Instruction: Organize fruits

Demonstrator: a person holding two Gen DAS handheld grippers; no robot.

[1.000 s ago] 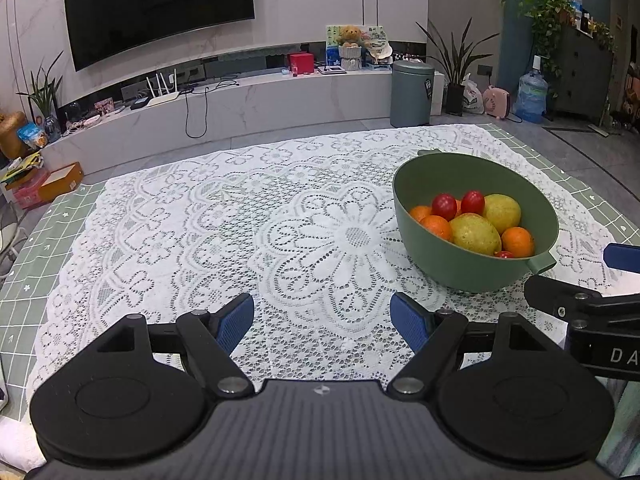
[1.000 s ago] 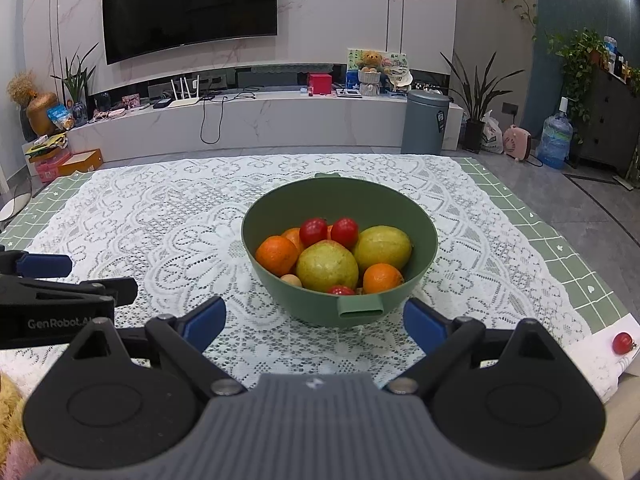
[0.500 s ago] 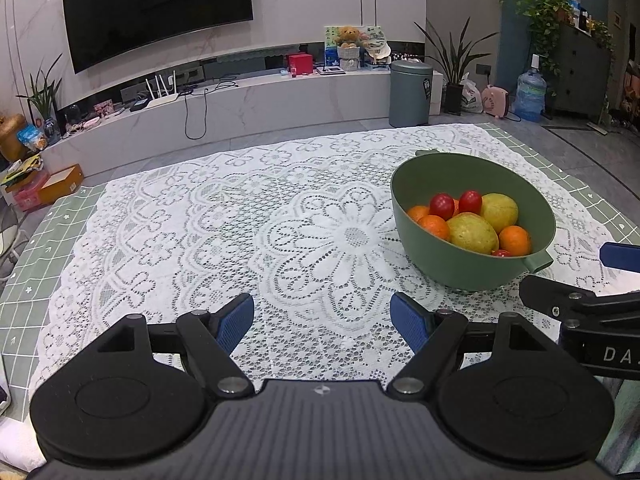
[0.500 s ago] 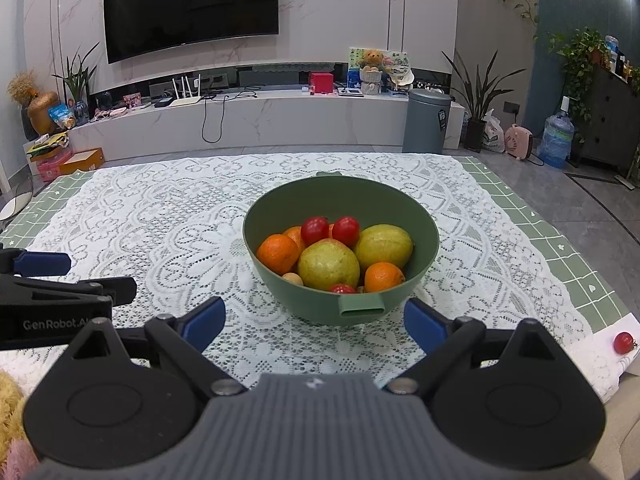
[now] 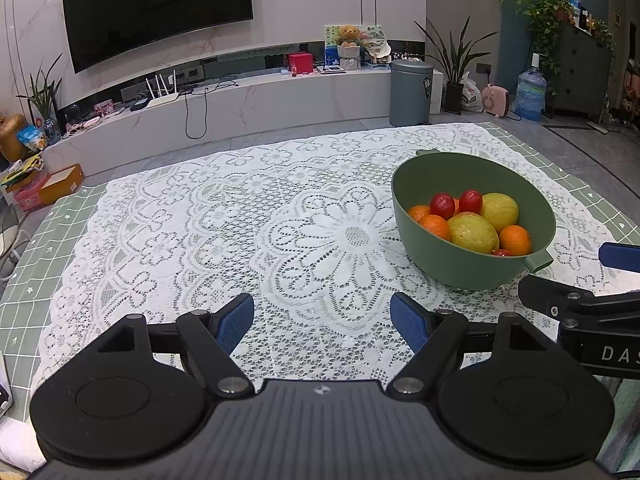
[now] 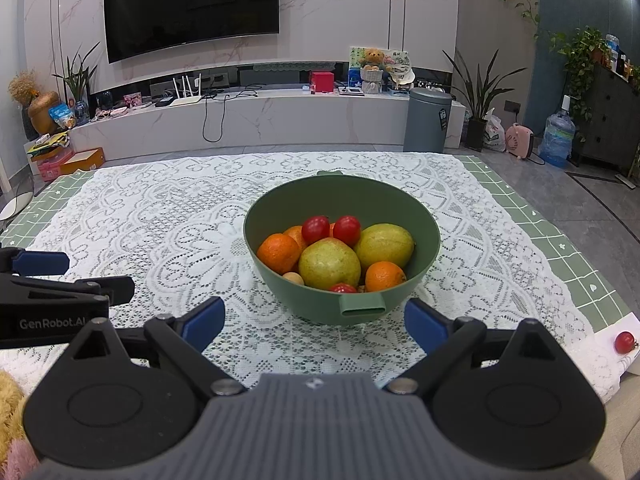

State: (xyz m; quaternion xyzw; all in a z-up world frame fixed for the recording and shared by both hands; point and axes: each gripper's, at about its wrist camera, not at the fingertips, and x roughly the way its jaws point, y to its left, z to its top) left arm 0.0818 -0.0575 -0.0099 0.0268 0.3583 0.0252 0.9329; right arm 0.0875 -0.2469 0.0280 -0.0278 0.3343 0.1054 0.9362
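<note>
Two layers cover the desk (image 6: 576,256): a green grid-patterned mat and, over it, a white lace tablecloth (image 5: 224,240). Beyond it, a wall-mounted television (image 6: 192,8) is seen above a long marble console (image 6: 248,120), with a grey bin (image 6: 428,120), potted plants and a water bottle (image 6: 557,136) on the tiled floor. Nothing is seen between either claw and the green bowl (image 6: 424,216), which is set on the lace toward the right side of the desk. In the bowl are held two yellow-green pears (image 6: 329,263), several oranges (image 6: 279,253), and cherry tomatoes (image 6: 315,229). One more cherry tomato (image 6: 625,342) is left on the desk's near right corner, well apart from the bowl. The left claw (image 5: 322,322) is held spread apart and empty over the lace; the right claw (image 6: 314,326) is likewise spread apart, empty, just before the bowl's handle.
</note>
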